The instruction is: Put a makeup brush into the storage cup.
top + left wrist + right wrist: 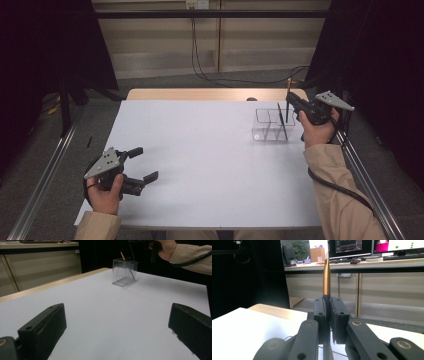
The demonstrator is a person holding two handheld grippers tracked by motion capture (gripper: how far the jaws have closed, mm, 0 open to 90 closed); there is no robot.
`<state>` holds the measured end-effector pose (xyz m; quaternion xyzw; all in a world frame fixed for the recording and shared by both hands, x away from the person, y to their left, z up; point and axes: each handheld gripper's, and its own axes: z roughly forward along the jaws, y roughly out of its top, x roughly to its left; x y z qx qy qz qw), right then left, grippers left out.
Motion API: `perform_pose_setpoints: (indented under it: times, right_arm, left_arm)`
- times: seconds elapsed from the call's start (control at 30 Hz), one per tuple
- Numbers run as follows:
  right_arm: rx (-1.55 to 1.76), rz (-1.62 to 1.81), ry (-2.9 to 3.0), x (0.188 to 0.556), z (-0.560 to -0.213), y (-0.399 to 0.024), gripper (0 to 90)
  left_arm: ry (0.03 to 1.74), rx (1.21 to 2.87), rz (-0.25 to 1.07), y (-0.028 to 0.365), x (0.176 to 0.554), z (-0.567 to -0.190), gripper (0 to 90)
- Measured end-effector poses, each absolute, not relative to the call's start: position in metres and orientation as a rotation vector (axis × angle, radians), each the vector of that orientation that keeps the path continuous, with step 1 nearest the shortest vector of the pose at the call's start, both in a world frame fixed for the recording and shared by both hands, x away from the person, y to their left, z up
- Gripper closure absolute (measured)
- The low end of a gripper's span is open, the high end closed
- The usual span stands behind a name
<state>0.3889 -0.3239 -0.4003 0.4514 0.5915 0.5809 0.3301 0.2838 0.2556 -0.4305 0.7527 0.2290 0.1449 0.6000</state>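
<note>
Right gripper (pixel 295 103) sits at the far right of the table, held in the person's right hand (pixel 317 131), jaws clamped tight on a slim pen (pixel 326 277). In the right gripper view the pen stands upright between the two black pads, gold-brown upper part rising above them, dark part pinched in the grip. In the high view the pen's tip pokes up just above the gripper, and its lower length runs down toward the clear plastic organizer (pixel 270 125); can't tell whether the lower end touches the organizer floor. Organizer is a see-through box with dividers, standing on the white table (pixel 200 165) near the far right corner, just beside the right gripper. A second dark thin stick leans inside one compartment.

Left gripper (pixel 141 164) rests low at the near left edge, in the left hand (pixel 106 192), jaws spread wide, nothing between them. Left gripper view shows both pads (pixel 43 327) well apart over bare tabletop, organizer (pixel 125 271) far off ahead. Grippers are well apart from each other. Black cable trails from the right gripper along the sleeve.
</note>
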Motion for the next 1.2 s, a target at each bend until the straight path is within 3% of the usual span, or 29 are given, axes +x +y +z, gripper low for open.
perform_pose_setpoints:
  times: [1.2]
  right_arm:
    - [1.178, 1.524, 1.568, 0.3829, -0.4096, -0.323, 83.6]
  left_arm:
    - [0.525, 1.747, 0.346, 0.2555, 0.283, -0.4282, 1.3]
